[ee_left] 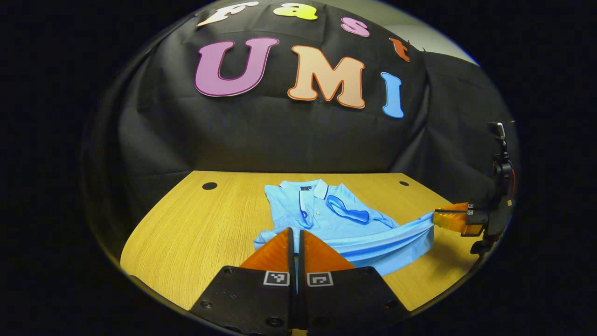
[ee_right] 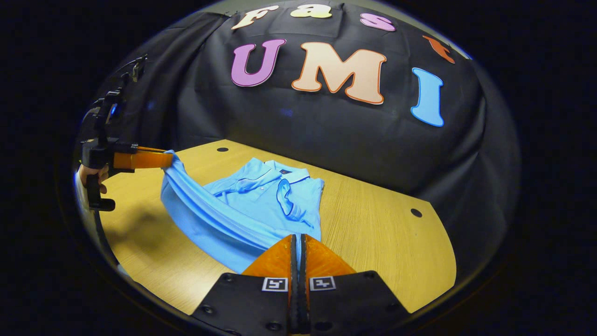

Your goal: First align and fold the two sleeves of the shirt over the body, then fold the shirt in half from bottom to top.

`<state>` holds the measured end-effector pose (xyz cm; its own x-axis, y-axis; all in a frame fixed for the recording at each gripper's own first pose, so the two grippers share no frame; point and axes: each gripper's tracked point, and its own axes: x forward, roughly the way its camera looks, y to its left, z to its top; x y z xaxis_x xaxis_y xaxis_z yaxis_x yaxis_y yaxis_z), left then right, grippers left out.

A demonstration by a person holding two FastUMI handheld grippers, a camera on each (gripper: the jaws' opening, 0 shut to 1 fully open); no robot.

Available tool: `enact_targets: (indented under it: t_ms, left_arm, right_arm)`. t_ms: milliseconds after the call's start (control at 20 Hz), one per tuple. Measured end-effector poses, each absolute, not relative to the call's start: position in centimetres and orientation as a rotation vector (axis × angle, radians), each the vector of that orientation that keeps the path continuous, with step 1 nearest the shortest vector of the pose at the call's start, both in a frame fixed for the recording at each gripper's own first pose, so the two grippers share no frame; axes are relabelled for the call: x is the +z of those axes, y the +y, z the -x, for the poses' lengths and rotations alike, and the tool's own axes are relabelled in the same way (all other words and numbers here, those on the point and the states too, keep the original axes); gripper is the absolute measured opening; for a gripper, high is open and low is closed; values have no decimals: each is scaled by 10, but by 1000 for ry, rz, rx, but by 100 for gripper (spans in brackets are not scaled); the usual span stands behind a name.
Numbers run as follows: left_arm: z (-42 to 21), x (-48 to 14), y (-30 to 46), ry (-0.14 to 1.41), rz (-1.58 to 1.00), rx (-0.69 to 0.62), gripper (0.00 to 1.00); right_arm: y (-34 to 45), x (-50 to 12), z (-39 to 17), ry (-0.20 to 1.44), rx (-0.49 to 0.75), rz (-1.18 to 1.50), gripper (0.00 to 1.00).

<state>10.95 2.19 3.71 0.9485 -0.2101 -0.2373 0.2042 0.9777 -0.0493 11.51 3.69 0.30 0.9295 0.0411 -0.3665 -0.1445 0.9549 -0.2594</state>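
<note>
A light blue polo shirt lies on the wooden table, collar toward the far wall and both sleeves lying over its body. My left gripper is shut on one corner of the bottom hem. My right gripper is shut on the other corner. The hem hangs stretched between them, lifted off the table, while the upper body rests flat.
The table has dark round holes near its far corners. The black cloth wall stands close behind the table. A hand holds the left gripper's handle at the table's edge.
</note>
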Motion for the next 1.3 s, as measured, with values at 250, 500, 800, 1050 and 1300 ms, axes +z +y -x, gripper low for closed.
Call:
enact_targets:
  t_ms: [250,500,800,1050,1300]
  left_arm:
    - [-175,40,25,261,-18,-191,0]
    - [-240,39,35,278,27,-138,0]
    - [-316,27,40,309,25,-81,0]
    - [-357,8,42,315,-49,-36,0]
    - [-366,-7,51,330,-93,11,5]
  right_arm:
    - [31,8,-186,381,58,315,2]
    - [27,2,-261,413,18,321,2]
    - [15,-14,-328,435,-29,316,2]
    - [7,-29,-371,428,-67,279,3]
    - [-7,-56,-379,463,-91,266,22]
